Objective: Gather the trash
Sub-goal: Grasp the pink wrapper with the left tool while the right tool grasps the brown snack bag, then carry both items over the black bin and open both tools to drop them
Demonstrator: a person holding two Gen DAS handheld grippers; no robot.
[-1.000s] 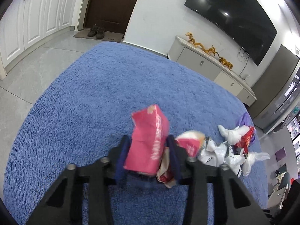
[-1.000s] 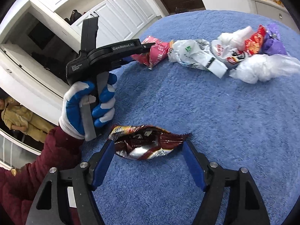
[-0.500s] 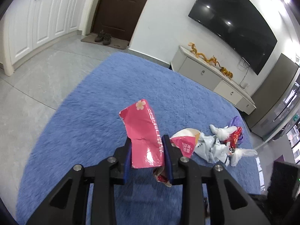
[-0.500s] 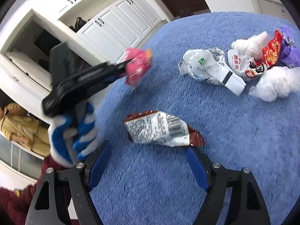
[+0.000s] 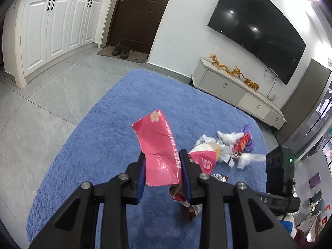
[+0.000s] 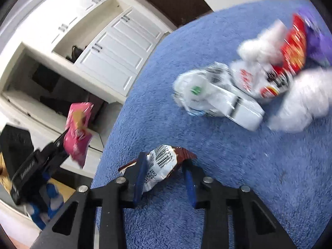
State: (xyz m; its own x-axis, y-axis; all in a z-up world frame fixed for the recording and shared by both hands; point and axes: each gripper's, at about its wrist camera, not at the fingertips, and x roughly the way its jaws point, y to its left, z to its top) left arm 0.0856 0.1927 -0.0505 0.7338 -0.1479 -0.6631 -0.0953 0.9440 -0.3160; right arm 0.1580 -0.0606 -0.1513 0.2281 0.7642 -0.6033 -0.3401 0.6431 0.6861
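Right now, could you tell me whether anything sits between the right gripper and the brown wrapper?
Nothing visible does: the right gripper has just been closing, and the brown wrapper is already between its fingers on the rug.

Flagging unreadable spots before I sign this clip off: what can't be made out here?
- Right wrist view: the trash pile is motion-blurred, so its labels are unreadable.
- Right wrist view: the brown wrapper is partly hidden behind the right gripper.
- Left wrist view: the pink wrapper in the left gripper hides whatever dangles below.
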